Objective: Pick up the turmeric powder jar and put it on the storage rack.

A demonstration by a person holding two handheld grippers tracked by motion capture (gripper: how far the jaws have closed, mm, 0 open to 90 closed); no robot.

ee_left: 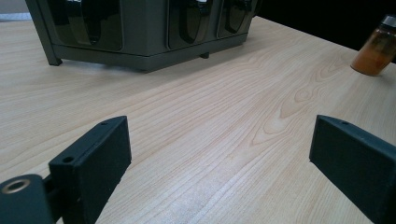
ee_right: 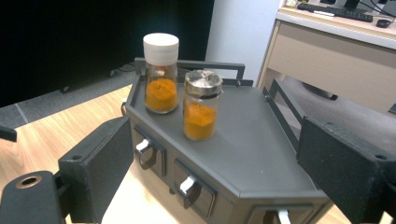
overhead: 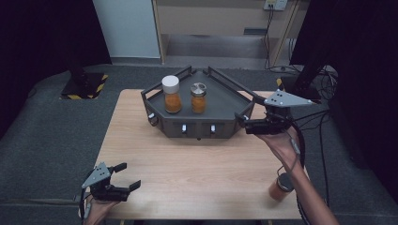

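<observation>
A dark grey rack point(overhead: 223, 101) with small front drawers stands at the back middle of the wooden table point(overhead: 187, 159). On its top stand a white-lidded jar point(overhead: 171, 93) and a silver-lidded jar point(overhead: 198, 97), both holding orange powder. My right gripper point(overhead: 243, 123) hovers by the rack's right front corner, jaws open and empty. In the right gripper view the open right gripper point(ee_right: 215, 144) faces the white-lidded jar point(ee_right: 161, 74) and the silver-lidded jar point(ee_right: 201, 107). My left gripper point(overhead: 129, 175) rests open near the front left edge. In its own view the left gripper point(ee_left: 219, 135) holds nothing.
A third jar of orange powder point(overhead: 280, 186) stands near the table's front right, beside my right forearm; the jar point(ee_left: 376, 46) also appears in the left gripper view. The rack point(ee_right: 252, 140) has raised side rails and drawer handles point(ee_right: 187, 184). A desk and cables lie beyond the table.
</observation>
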